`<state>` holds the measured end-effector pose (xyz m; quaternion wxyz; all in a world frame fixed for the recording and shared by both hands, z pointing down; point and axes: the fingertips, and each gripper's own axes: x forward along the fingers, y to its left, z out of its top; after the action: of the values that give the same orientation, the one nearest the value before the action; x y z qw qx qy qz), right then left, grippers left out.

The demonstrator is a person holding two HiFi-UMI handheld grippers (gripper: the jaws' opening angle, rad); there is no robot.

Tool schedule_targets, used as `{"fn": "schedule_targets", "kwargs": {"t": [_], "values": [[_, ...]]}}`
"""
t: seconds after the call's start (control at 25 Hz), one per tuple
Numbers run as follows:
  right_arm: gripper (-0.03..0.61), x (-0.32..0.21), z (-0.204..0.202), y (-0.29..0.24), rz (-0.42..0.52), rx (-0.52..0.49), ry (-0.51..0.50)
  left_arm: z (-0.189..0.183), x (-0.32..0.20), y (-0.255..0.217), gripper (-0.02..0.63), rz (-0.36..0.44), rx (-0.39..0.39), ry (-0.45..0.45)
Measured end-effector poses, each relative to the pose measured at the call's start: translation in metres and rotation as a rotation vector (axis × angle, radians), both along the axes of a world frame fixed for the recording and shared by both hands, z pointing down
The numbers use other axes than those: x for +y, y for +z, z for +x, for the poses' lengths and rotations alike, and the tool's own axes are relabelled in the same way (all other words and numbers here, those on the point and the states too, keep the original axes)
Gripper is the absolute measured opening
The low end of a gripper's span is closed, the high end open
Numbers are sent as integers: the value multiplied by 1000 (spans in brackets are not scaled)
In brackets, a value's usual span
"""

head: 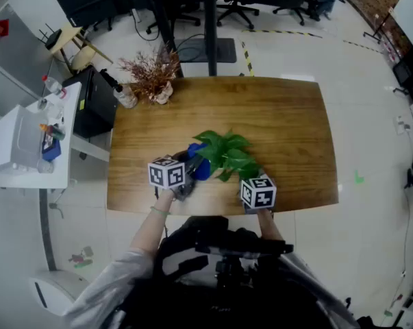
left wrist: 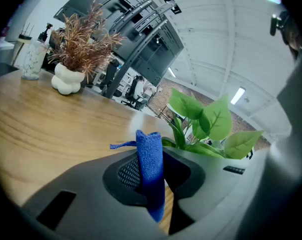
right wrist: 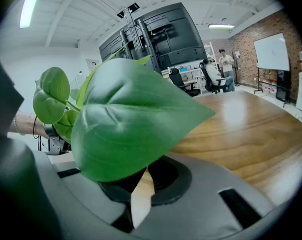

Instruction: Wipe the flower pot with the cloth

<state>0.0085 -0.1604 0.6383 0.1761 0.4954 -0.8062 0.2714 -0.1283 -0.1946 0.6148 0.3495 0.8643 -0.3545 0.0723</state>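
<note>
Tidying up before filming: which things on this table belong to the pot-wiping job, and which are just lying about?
Job:
- cloth, in the left gripper
- plant
- pot, its pale rim seemingly in the right gripper

Lying about:
- vase of dried twigs
- clear container beside it

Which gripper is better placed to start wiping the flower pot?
Left. The left gripper is shut on the blue cloth, right beside the plant. The right gripper shows no cloth, and a leaf covers its jaws.
</note>
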Motion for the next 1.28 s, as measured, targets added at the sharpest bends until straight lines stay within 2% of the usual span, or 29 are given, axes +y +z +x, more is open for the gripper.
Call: {"fn": "schedule_targets", "kwargs": {"t": [0.28,0.72,1.04,1.16,1.28], "values": [[15,-2,8,4,-12,-6,5,31,20,-1,71,41,-56,89],[15,-1,40,15,-50,-46,72,68,68,7,71,5,-68,173],[15,3,42,17,-67,-49,50,86,87,23,71,-19,-142,255],[15,6,43,20,-77,-47,38,87,88,24,71,-38,-119,233],[15,7,42,19,-80,-51,41,65,78,18,71,-74,-2,97]]}}
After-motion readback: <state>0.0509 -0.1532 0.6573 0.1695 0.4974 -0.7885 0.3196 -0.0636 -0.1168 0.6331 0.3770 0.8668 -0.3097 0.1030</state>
